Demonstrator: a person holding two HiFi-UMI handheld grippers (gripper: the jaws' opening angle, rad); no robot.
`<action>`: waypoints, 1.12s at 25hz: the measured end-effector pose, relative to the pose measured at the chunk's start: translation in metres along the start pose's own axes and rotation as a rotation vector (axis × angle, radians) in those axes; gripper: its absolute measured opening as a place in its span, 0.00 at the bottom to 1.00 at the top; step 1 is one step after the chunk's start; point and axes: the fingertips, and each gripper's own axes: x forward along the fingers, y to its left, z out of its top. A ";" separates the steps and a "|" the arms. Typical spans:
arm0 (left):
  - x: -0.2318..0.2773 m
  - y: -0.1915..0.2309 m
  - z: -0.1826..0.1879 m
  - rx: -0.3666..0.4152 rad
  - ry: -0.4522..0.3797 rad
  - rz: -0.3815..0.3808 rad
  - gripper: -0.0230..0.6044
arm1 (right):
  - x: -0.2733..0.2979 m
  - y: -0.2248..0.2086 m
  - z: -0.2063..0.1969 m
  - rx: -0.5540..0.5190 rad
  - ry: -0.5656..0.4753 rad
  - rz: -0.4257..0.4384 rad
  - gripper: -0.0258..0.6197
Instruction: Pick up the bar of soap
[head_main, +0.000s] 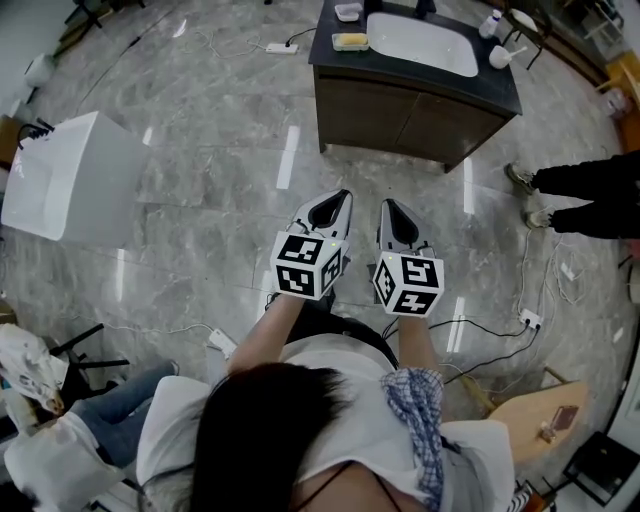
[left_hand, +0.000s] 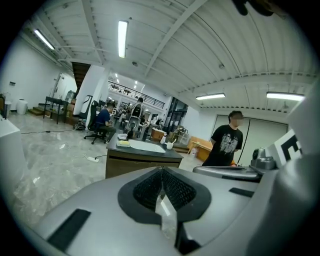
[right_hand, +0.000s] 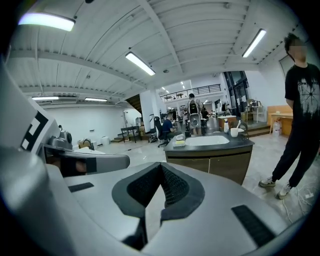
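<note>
The yellow bar of soap lies in a dish on the left end of a dark vanity counter, beside a white sink basin. It also shows small and far off in the left gripper view, as the soap, and in the right gripper view, as the soap. My left gripper and right gripper are held side by side over the floor, well short of the cabinet and pointing at it. Both have their jaws together with nothing between them, as seen at the left gripper and the right gripper.
A white cup and a bottle stand at the counter's right end. A person in black stands right of the cabinet. A white box sits at the left. A power strip and cables lie on the marble floor.
</note>
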 end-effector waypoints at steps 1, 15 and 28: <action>0.005 0.004 0.005 0.003 0.000 -0.009 0.06 | 0.007 0.000 0.004 -0.007 0.000 -0.005 0.06; 0.054 0.081 0.047 0.010 0.056 -0.031 0.06 | 0.103 0.014 0.045 0.000 0.005 -0.033 0.06; 0.067 0.111 0.072 -0.025 0.011 -0.083 0.06 | 0.139 0.025 0.058 0.003 0.010 -0.047 0.06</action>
